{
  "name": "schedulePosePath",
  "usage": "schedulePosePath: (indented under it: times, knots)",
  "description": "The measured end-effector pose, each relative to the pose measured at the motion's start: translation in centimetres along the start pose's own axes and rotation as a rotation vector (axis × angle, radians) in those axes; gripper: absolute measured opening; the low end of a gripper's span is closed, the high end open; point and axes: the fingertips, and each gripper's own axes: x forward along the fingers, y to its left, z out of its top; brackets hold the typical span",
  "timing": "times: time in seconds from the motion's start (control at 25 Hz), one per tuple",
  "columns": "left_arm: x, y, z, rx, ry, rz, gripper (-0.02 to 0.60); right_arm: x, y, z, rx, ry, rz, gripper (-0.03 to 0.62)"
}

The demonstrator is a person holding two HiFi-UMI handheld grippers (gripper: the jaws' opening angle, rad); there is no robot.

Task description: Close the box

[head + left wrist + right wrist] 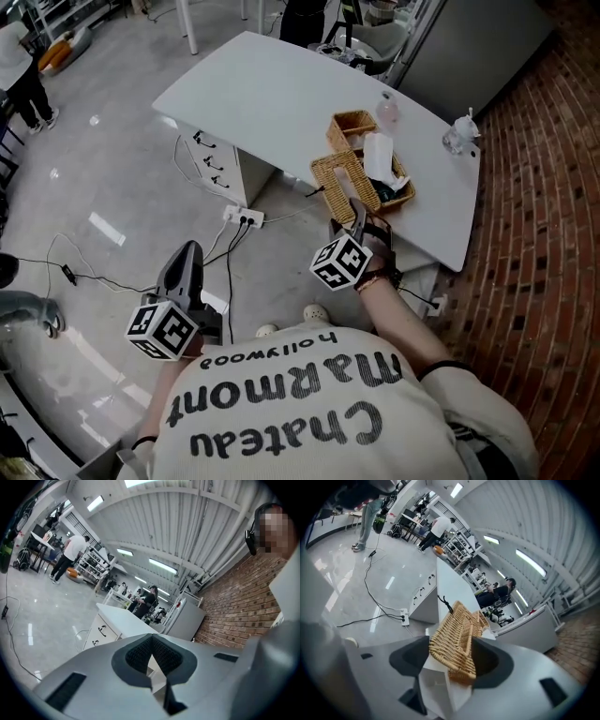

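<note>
A wicker box (394, 180) with white and dark things inside stands near the front edge of the white table (272, 94). Its wicker lid (336, 183) is swung open toward me. My right gripper (358, 217) reaches up to the lid's near edge. In the right gripper view the lid (457, 639) fills the gap between the jaws, which are closing, and both pads touch it. My left gripper (187, 255) hangs low at the left over the floor, far from the box. Its pads (140, 654) meet with nothing between them.
A smaller wicker basket (352, 127), a pink bottle (387, 108) and a glass item (459, 136) stand further back on the table. A drawer cabinet (220, 164) sits beneath it. A power strip (244, 217) and cables lie on the floor. A brick wall (544, 234) runs along the right.
</note>
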Motion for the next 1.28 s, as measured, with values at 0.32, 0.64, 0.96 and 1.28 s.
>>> schedulePosePath:
  times: [0.32,0.64,0.96,1.28]
  knots:
    - [0.3,-1.3,0.9,0.017,-0.010,-0.063,0.002,-2.8,-3.3,0.3,0.121,-0.038,-0.049,0.237]
    - [1.3,-2.8,0.7,0.018,-0.008,-0.087,0.002,-4.8,-7.0,-0.3,0.284,-0.091,-0.075,0.043]
    - [3.6,-4.9,-0.2,0.020,0.012,-0.100,0.002,-5.3,-11.2,-1.7,0.513,-0.157,-0.035,0.048]
    - [6.4,-7.4,-1.2,0.030,0.030,-0.114,0.002,-4.7,-14.7,-4.2,0.614,-0.202,-0.049,0.044]
